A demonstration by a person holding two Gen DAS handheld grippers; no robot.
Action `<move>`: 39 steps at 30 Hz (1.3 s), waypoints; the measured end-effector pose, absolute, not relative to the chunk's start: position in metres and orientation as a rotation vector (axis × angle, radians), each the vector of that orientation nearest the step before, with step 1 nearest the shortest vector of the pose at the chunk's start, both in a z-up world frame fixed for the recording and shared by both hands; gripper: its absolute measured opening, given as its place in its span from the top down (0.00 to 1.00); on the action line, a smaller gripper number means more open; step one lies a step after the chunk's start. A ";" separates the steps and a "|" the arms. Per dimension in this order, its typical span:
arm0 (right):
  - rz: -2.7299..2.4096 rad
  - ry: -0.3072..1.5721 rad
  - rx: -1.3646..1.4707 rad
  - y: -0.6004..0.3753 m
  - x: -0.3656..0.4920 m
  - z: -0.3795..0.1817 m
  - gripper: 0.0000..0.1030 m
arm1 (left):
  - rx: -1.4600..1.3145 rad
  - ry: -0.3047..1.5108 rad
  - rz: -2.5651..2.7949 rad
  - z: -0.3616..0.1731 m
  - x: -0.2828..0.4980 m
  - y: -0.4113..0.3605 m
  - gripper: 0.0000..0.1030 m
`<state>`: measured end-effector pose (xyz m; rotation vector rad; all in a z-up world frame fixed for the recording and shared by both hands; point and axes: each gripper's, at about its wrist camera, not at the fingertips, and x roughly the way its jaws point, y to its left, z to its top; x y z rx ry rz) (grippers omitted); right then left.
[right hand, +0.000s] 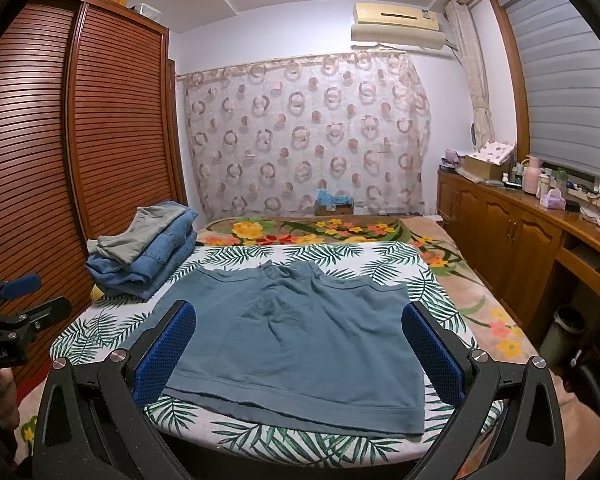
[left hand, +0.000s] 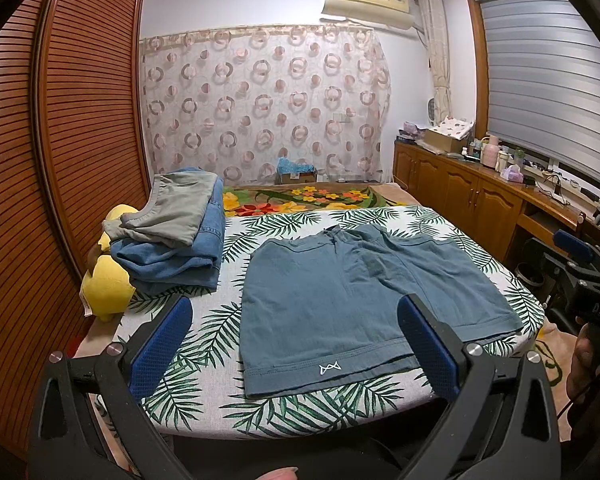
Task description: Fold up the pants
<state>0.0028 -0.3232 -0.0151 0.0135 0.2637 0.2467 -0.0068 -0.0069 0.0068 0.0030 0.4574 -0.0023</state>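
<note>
Currently: teal shorts (left hand: 364, 300) flat on the leaf-print board (left hand: 204, 332), unfolded. My left claw (left hand: 296, 344) and right claw (right hand: 300, 348) hover wide, empty. I'd pinch both near hem corners, folding evenly.

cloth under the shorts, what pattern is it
White cloth printed with green palm-type leaves, clearest in the right wrist view, under the teal-blue shorts.
</note>
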 end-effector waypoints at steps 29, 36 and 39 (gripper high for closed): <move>0.222 0.253 0.009 -0.329 0.006 -0.014 0.00 | 0.011 0.494 -0.037 -0.008 0.007 -0.012 0.00; 0.214 0.265 0.007 -0.332 0.013 -0.016 0.00 | 0.004 0.521 -0.087 -0.011 0.024 -0.014 0.00; 0.210 0.271 0.003 -0.332 0.016 -0.016 0.00 | 0.006 0.531 -0.101 -0.012 0.032 -0.015 0.00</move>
